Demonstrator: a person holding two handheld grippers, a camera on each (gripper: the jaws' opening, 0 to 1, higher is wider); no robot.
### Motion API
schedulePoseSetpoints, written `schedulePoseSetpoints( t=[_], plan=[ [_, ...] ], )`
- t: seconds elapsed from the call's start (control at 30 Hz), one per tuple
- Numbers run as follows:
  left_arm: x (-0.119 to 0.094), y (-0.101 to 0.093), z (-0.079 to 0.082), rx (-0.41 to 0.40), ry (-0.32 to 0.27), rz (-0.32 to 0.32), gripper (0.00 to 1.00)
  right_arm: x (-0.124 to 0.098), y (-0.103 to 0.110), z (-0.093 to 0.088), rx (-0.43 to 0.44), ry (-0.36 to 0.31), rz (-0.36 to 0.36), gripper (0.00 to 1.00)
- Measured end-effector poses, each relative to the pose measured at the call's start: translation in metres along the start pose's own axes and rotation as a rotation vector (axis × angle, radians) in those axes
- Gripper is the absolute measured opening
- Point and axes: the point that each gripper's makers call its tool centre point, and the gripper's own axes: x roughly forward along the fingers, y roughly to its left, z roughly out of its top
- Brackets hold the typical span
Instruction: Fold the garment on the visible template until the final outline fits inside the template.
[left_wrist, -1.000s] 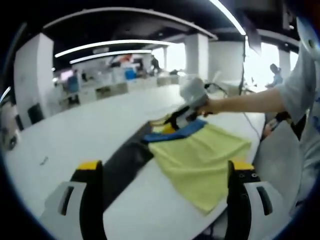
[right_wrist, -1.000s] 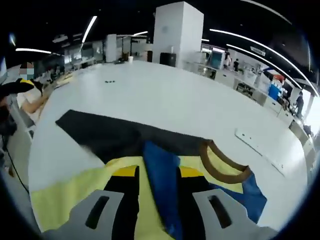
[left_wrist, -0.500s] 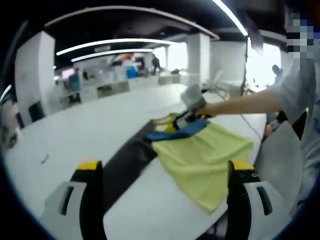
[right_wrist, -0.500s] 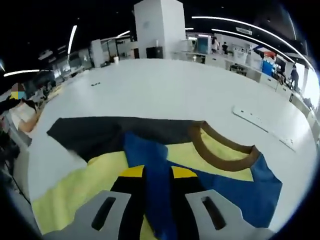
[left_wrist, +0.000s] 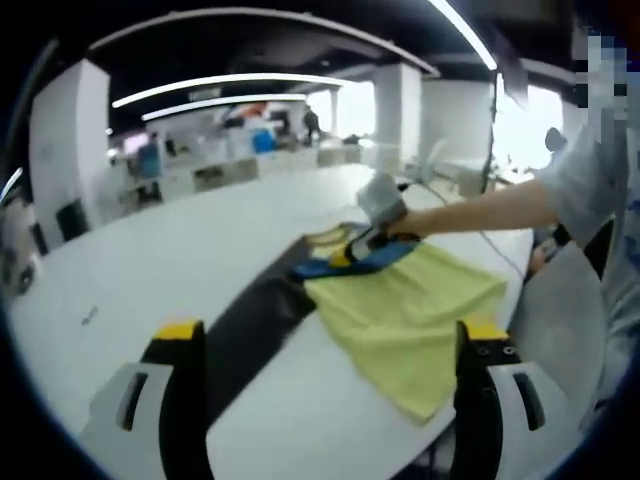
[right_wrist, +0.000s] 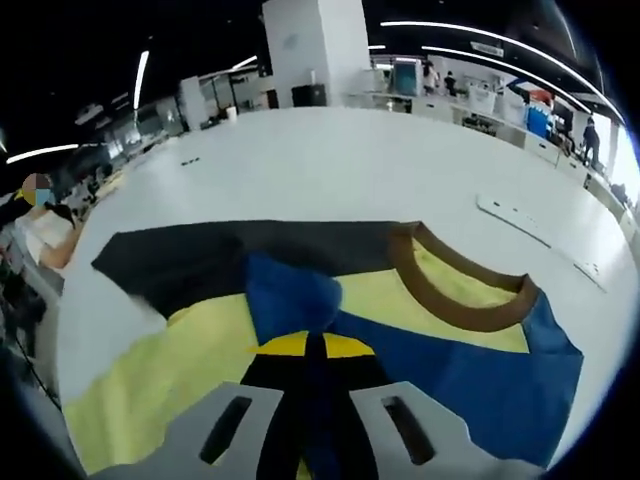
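In the right gripper view the black template (right_wrist: 190, 262) lies half hidden under the yellow-and-blue T-shirt (right_wrist: 400, 310), brown collar toward 1 o'clock. The right gripper (right_wrist: 312, 372) pinches a blue sleeve fold (right_wrist: 292, 300). The left gripper (left_wrist: 325, 345) hangs spread wide, holding nothing; there the shirt's long axis runs 10 to 4 o'clock.

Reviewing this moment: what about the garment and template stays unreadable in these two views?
- Black flat template: in the right gripper view, its near part lies under the yellow and blue garment.
- Garment's near edge: cut off by the picture's bottom edge.
- Right hand-held gripper: in the left gripper view, too small and blurred to read its grip.
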Motion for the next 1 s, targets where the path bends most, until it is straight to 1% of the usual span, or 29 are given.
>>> schedulePoseSetpoints(
  t=[0.17, 0.3, 0.47, 0.53, 0.6, 0.63, 0.77, 0.9, 1.0],
  plan=[
    [0.001, -0.001, 0.001, 0.004, 0.0, -0.002, 1.0, -0.006, 0.014, 0.005, -0.024, -0.015, 0.031, 0.02],
    [0.002, 0.0, 0.001, 0.003, -0.001, 0.0, 1.0, -0.006, 0.026, 0.008, -0.081, -0.02, 0.059, 0.02],
    [0.0, -0.001, 0.001, 0.005, -0.004, 0.0, 1.0, -0.007, 0.044, 0.002, -0.126, -0.005, 0.09, 0.02],
    [-0.001, 0.0, 0.0, -0.002, -0.007, 0.001, 1.0, -0.009, 0.055, -0.003, -0.148, 0.004, 0.112, 0.02],
    [-0.001, 0.0, -0.001, -0.002, -0.008, 0.002, 1.0, -0.007, 0.057, -0.006, -0.176, 0.021, 0.116, 0.02],
    [-0.002, 0.0, -0.001, -0.002, -0.006, 0.003, 1.0, -0.009, 0.062, -0.008, -0.199, 0.026, 0.124, 0.02],
    [-0.002, -0.001, -0.001, -0.006, -0.009, 0.002, 1.0, -0.009, 0.069, -0.014, -0.214, 0.04, 0.143, 0.02],
    [-0.002, -0.001, -0.001, -0.004, -0.013, 0.002, 1.0, -0.009, 0.075, -0.021, -0.267, 0.058, 0.159, 0.02],
    [-0.002, -0.001, 0.0, -0.003, -0.014, 0.002, 1.0, -0.011, 0.08, -0.021, -0.277, 0.053, 0.165, 0.02]
  ],
)
